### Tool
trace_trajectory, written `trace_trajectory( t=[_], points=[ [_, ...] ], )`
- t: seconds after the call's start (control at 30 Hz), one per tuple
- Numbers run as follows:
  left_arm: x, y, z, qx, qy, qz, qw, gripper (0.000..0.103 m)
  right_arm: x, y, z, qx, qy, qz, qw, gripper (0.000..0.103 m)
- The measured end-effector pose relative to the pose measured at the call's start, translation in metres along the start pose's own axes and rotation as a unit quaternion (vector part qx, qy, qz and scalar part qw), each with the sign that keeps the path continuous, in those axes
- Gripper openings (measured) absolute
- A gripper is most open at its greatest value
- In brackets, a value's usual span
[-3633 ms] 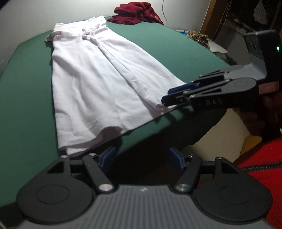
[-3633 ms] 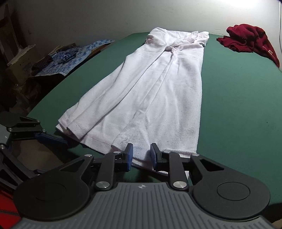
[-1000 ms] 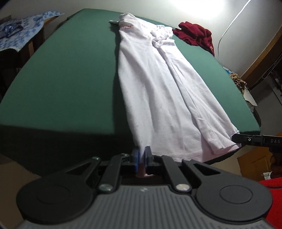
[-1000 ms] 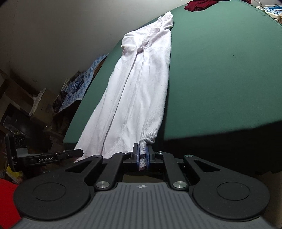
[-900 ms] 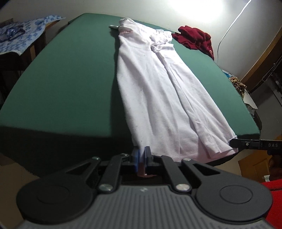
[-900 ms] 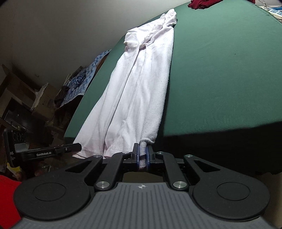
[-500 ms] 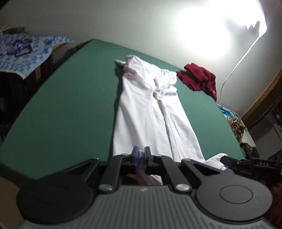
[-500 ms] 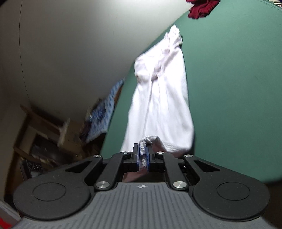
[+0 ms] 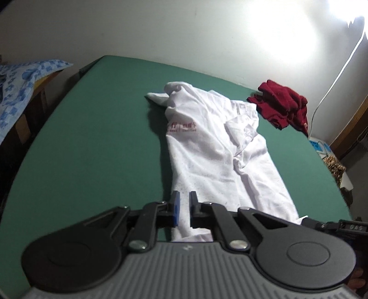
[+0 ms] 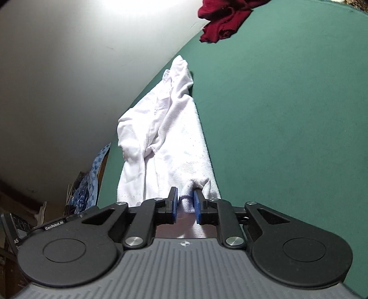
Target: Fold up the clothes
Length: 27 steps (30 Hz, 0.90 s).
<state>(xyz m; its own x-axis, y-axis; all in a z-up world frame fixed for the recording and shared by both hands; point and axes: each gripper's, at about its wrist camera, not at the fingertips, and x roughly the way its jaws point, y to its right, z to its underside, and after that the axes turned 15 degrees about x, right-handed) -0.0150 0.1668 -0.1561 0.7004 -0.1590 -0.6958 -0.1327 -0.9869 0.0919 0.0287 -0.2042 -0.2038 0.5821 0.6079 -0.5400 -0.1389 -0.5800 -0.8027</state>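
A white shirt [image 9: 207, 147] with red print lies lengthwise on the green table [image 9: 92, 142], its lower part doubled back over itself. My left gripper [image 9: 182, 207] is shut on the shirt's hem at the left corner, low over the cloth. In the right wrist view the same shirt [image 10: 170, 138] runs away from my right gripper [image 10: 185, 203]. Its jaws are opening, and a bunched fold of the hem sits loosely between the blue pads [image 10: 197, 204]. The right gripper's tip [image 9: 308, 222] shows at the left view's lower right edge.
A dark red garment [image 9: 283, 110] lies heaped at the table's far right corner, also in the right wrist view as the red garment [image 10: 225, 20]. Blue patterned fabric [image 9: 23, 78] covers furniture left of the table. A white cable [image 9: 333, 80] hangs down the wall.
Both grippers carried the hem from the table's near edge forward over the shirt toward the collar, doubling it. The right jaws have parted around the cloth; the left stays clamped.
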Motion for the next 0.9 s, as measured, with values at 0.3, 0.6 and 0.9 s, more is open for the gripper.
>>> trace_trajectory(
  t=[0.3, 0.6, 0.9],
  points=[
    [-0.049, -0.018, 0.063, 0.027, -0.059, 0.094, 0.9934, 0.033, -0.051, -0.035, 0.051, -0.227, 0.078, 0.084, 0.967, 0.044],
    [-0.018, 0.007, 0.052, -0.009, -0.053, 0.089, 0.9946, 0.0, -0.01, -0.053, 0.052, -0.28, 0.071, 0.106, 0.952, 0.048],
    [-0.043, 0.045, 0.015, 0.106, 0.035, 0.073, 0.9911, 0.0, -0.005, -0.058, 0.05, -0.318, 0.048, 0.105, 0.941, 0.006]
  ],
)
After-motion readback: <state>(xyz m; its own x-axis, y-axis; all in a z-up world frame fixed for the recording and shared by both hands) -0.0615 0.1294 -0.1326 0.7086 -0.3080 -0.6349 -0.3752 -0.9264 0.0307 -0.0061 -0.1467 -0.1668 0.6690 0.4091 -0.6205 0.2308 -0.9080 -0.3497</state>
